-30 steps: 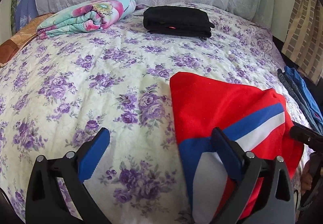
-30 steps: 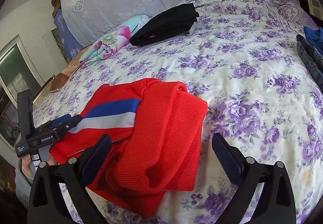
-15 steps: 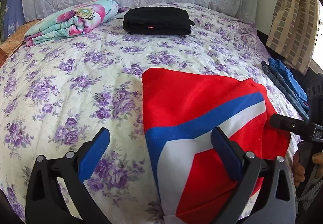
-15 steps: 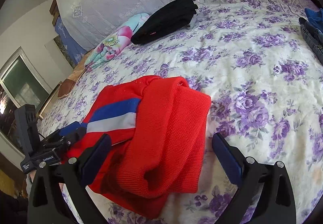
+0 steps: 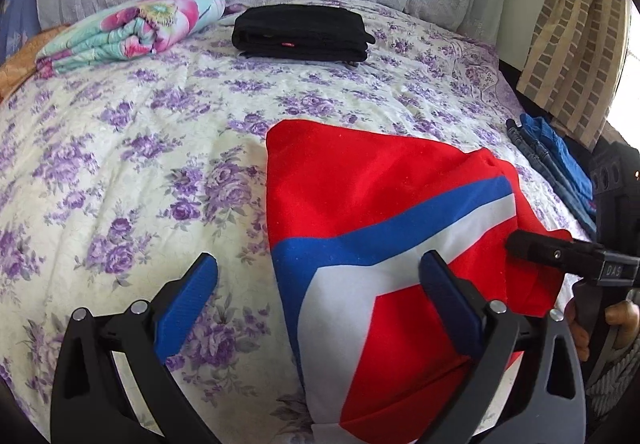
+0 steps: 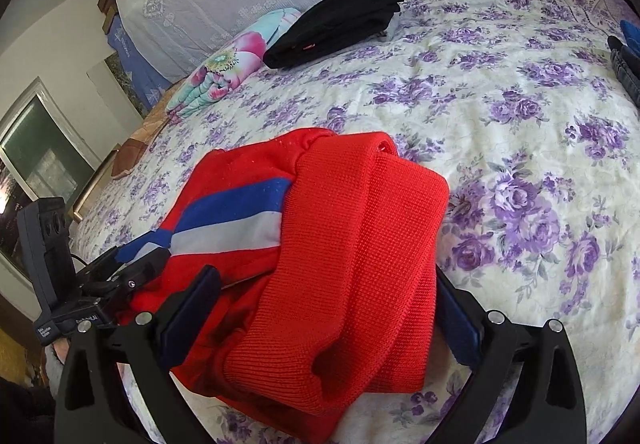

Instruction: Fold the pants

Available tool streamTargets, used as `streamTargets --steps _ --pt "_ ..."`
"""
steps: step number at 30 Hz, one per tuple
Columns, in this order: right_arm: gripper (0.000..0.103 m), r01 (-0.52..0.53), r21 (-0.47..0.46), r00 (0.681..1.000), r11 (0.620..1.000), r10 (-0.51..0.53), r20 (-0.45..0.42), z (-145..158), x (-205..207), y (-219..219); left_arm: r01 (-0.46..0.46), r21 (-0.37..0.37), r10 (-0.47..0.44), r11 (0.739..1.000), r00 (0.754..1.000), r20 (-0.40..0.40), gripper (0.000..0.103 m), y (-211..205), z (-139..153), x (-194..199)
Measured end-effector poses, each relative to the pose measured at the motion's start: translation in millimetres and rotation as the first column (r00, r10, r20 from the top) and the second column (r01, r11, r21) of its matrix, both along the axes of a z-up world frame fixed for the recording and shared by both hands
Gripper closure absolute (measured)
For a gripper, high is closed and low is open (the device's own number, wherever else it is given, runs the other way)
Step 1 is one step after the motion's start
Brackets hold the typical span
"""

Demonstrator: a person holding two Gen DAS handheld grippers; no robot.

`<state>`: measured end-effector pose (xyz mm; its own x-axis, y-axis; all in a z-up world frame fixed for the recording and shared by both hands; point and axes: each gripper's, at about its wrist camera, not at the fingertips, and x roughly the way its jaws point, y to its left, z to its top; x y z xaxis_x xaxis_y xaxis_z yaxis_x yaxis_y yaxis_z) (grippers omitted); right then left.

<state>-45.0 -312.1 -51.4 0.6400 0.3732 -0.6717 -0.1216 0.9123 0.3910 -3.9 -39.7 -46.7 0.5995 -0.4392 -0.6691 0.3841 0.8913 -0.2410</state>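
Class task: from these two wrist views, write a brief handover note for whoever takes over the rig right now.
Left gripper: open, empty, straddling the near left edge of the red pants.
Right gripper: open, its fingers either side of the pants' ribbed end; not clamped.
Pants lie bunched near the bed's front edge.
Done: a black folded garment sits near the pillows.
Left: flatten and fold the red pants.

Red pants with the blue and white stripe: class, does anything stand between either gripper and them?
Nothing visible does. The red pants lie right at both open grippers: the left gripper straddles their near edge, and the right gripper has the ribbed cuff between its fingers.
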Motion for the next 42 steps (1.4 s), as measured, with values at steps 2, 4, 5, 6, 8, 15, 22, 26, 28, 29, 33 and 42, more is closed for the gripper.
streamTargets --steps 2,4,5,6,8,15,22,26,28,29,33,42 --pt "0.004 -0.001 -0.047 1.0 0.999 0.001 -0.005 -0.2 -0.7 5.1 0.003 -0.088 -0.009 0.996 0.997 -0.073 0.004 12.6 -8.0 9.0" --pt "0.004 -0.005 -0.1 1.0 0.995 0.004 -0.009 -0.1 -2.1 11.6 0.019 -0.132 -0.031 0.991 0.996 -0.085 0.004 19.6 -10.9 10.3" --pt "0.004 -0.009 -0.105 1.0 0.994 0.008 -0.011 -0.4 -2.5 12.1 0.035 -0.124 -0.045 0.992 0.996 -0.08 0.004 19.5 -11.0 8.8" --pt "0.004 -0.011 -0.095 1.0 0.995 0.009 -0.014 -1.3 -2.4 10.5 0.046 -0.115 -0.055 0.992 0.996 -0.077 0.004 19.6 -10.9 6.7" --pt "0.004 -0.023 -0.084 1.0 0.996 0.022 -0.013 -2.0 -5.9 7.9 0.059 -0.109 -0.067 0.992 0.995 -0.078 0.004 21.9 -11.0 1.5" --pt "0.004 -0.007 -0.013 0.999 1.0 0.007 0.034 4.0 -26.1 -7.4 0.106 -0.114 -0.112 0.988 0.993 -0.047 0.005 36.0 -11.8 -22.7" --pt "0.004 0.021 -0.201 0.994 0.979 0.001 0.11 18.6 -46.4 13.7 0.065 -0.101 -0.068 0.993 0.997 -0.025 0.005 48.0 -4.1 -33.4" --pt "0.003 -0.021 -0.197 1.0 0.98 0.023 0.007 5.1 -35.0 12.0 0.107 0.006 -0.107 0.994 0.994 -0.015 0.004 44.7 -13.9 -38.1" --pt "0.003 -0.02 -0.21 0.999 0.978 0.026 0.026 9.5 -36.5 11.8 0.09 0.013 -0.09 0.996 0.996 -0.01 0.004 45.5 -10.8 -42.1" --pt "0.003 -0.004 -0.237 0.998 0.972 0.02 0.062 16.1 -40.3 13.8 0.083 0.005 -0.083 0.997 0.996 -0.012 0.004 46.5 -6.2 -41.9" --pt "0.003 0.022 -0.292 0.975 0.956 0.044 0.219 57.1 -42.4 25.7 0.051 0.048 -0.055 0.998 0.995 0.08 0.004 41.9 21.3 -31.1" --pt "0.003 -0.183 -0.327 0.942 0.927 0.26 0.211 57.1 -31.7 88.1 0.062 0.122 -0.069 0.991 0.996 0.059 0.004 -12.2 42.1 75.4"
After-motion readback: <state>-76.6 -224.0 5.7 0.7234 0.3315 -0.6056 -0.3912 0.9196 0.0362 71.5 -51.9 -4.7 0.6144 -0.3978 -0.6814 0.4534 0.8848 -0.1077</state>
